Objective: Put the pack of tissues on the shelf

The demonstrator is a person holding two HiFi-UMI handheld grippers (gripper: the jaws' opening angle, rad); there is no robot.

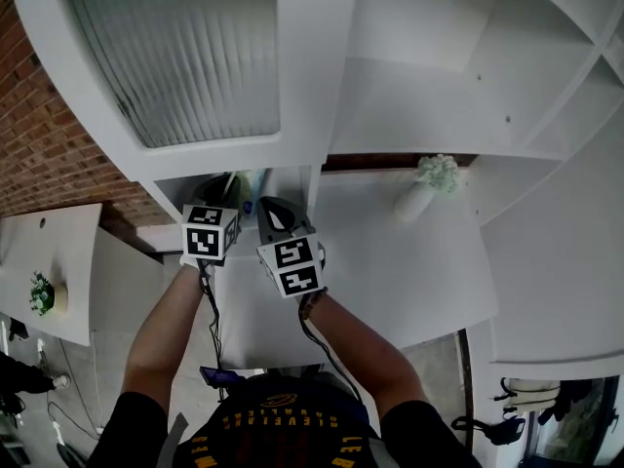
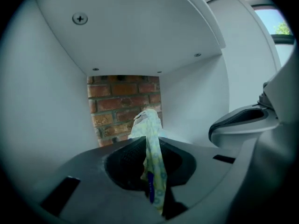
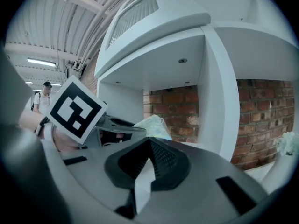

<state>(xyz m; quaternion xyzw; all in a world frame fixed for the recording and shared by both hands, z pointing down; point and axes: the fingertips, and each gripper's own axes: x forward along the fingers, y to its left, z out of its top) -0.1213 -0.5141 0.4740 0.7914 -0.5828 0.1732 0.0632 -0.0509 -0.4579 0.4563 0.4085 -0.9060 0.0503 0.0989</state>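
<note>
pack of tissues (image 2: 148,120): pinched edge-on in left gripper, sticking out past the tips, inside an open shelf compartment; touching the board below or not, cannot tell
left gripper (image 2: 148,143): clamped on the pack's thin wrapper edge, pointing into the compartment
right gripper (image 3: 149,146): pressed together, nothing between, just beside the left one, facing the same compartment
shelf (image 2: 51,106): white, smooth boards, compartment open at the back to brick wall (image 2: 124,101)
weight: likely very light, no strain on a one-gripper pinch
stiffness: soft, crumply film over soft paper; likely flops and bends from an edge hold
slip: glossy wrap, probably slick on pads and on painted board
fragility: low, probably squashes and recovers
best hold: across the body for control, or the sealed edge as now; firm pinch looks safe
risk: may tip or slide toward the open back on release
</note>
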